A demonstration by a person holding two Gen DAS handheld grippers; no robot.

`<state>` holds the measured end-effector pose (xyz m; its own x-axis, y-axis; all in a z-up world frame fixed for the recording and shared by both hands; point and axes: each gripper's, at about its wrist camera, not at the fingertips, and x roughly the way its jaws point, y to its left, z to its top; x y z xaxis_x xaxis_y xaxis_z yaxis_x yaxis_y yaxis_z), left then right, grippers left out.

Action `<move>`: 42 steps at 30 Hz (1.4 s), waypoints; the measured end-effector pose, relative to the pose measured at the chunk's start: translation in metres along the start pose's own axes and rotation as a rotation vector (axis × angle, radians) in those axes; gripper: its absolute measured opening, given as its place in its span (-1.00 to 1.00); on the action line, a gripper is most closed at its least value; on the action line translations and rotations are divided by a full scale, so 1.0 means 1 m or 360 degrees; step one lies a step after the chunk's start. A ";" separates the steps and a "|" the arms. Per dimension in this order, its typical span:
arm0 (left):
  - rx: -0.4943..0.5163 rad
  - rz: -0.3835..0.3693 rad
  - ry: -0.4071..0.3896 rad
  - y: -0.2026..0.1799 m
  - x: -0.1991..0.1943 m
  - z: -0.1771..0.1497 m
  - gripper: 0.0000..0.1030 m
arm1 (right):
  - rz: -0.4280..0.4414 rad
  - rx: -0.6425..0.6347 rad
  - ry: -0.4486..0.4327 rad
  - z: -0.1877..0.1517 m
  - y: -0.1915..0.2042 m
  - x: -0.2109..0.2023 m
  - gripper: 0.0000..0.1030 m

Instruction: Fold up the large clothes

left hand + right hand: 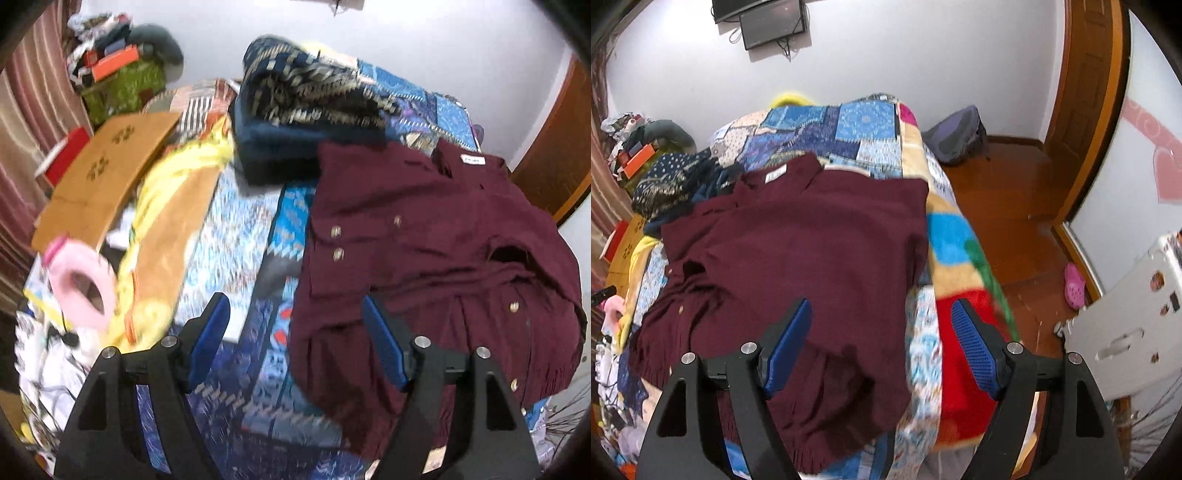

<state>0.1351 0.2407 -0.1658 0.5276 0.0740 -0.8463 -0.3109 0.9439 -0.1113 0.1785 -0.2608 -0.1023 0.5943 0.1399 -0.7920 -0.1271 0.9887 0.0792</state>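
Note:
A large maroon button-up garment (424,240) lies spread on the bed, collar and white label at the far end, lower part bunched and creased. In the left wrist view my left gripper (295,301) stands open above the garment's left edge, its blue pads wide apart and gripping nothing. The right wrist view shows the same garment (812,240) with my right gripper (881,304) open over its near right corner and the bed's edge. Neither gripper holds any cloth.
A blue patchwork quilt (236,236) covers the bed, with a folded dark patterned blanket (306,96), yellow cloth, a brown board (107,170) and a pink ring (85,284) to the left. A colourful fleece blanket (956,243) hangs off the right side above the wooden floor (1008,206), backpack (956,136) and pink shoe (1074,286).

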 end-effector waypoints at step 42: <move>-0.0168 -0.0613 -0.0014 -0.049 -0.015 0.039 -0.76 | 0.0625 0.0355 -0.0079 0.003 0.018 0.009 -0.77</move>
<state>0.1736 0.2056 -0.1271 0.6282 -0.2759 -0.7275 -0.1682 0.8647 -0.4732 0.1840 -0.2416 -0.1058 0.5731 0.5038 -0.6463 -0.1796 0.8467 0.5008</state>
